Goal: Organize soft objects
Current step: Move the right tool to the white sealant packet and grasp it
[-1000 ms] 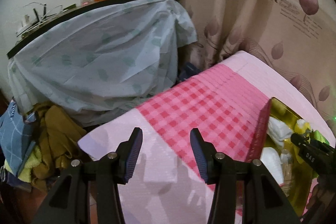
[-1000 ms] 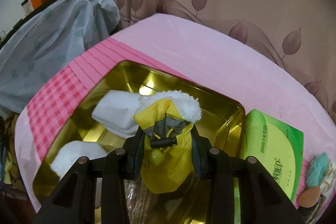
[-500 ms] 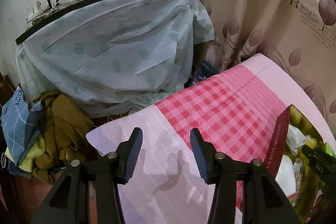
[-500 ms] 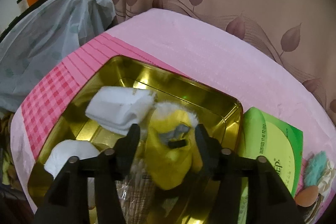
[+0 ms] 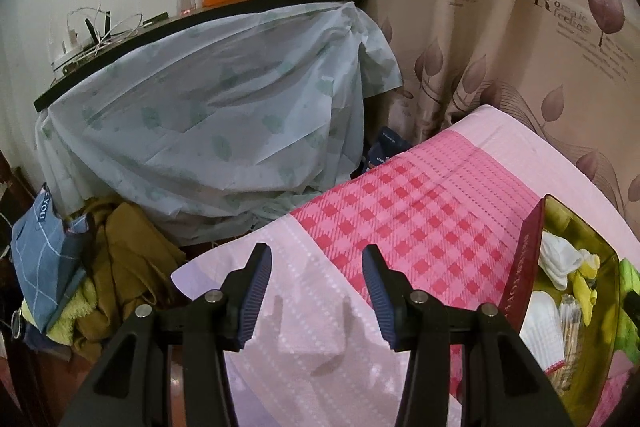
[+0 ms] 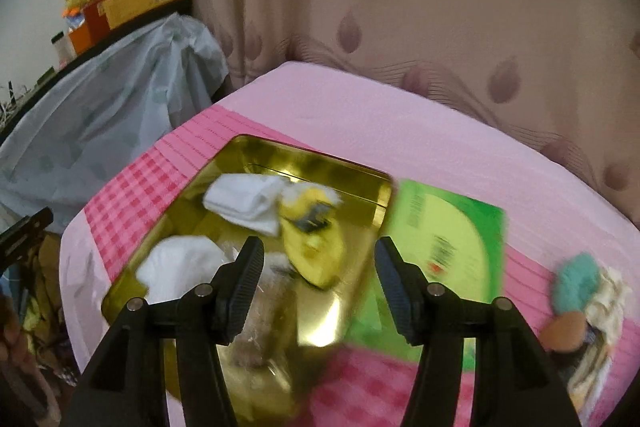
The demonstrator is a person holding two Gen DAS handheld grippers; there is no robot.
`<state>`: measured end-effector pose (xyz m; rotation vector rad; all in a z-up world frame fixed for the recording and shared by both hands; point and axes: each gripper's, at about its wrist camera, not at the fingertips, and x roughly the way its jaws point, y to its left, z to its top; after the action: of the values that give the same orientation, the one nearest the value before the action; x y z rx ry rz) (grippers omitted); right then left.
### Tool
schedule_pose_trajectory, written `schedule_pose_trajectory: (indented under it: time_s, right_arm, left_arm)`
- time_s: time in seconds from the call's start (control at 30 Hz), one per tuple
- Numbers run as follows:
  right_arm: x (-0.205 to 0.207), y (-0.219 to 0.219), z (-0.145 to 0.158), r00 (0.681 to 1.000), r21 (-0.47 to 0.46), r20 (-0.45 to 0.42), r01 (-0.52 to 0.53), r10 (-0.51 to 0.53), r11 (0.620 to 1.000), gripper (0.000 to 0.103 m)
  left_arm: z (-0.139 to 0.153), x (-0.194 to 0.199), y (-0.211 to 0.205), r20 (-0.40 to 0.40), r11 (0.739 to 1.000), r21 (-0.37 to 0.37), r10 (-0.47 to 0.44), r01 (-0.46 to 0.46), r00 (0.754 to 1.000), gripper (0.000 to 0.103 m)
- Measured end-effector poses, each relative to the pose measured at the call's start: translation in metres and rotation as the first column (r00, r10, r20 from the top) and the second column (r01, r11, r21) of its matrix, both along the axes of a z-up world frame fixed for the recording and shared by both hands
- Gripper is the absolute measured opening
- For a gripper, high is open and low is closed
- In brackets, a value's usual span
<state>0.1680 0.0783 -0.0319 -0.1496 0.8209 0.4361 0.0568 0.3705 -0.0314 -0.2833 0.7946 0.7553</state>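
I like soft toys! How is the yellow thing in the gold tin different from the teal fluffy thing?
The yellow thing lies inside the gold tin, against a white cloth; the teal fluffy thing lies outside on the pink cover, past the green packet. The yellow one looks bigger, with white fluffy trim; the teal one is one colour. Both look soft, and no gripper holds either.

We see warm, fairly dim indoor light in both views, with dark vignetted corners and strong fisheye bending at the edges. The left view is sharp; its tool (image 5: 316, 291) casts soft shadows onto the pink cloth (image 5: 420, 211) just ahead. The right view is smeared by motion blur, most over the tin (image 6: 280, 163), the green packet (image 6: 448, 235) and the curtain (image 6: 440, 7). Bright glare glints off the tin's gold floor.
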Motion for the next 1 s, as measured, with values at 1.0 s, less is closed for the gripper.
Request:
schedule_pose_trajectory:
  time_s: [1.0]
  right_arm:
    - [-0.06, -0.314, -0.063, 0.934, -0.014, -0.066, 0.35, -0.35, 0.937, 0.048]
  left_arm:
    - [0.023, 0.008, -0.101, 0.003, 0.928, 0.136, -0.35, 0.347, 0.937, 0.048]
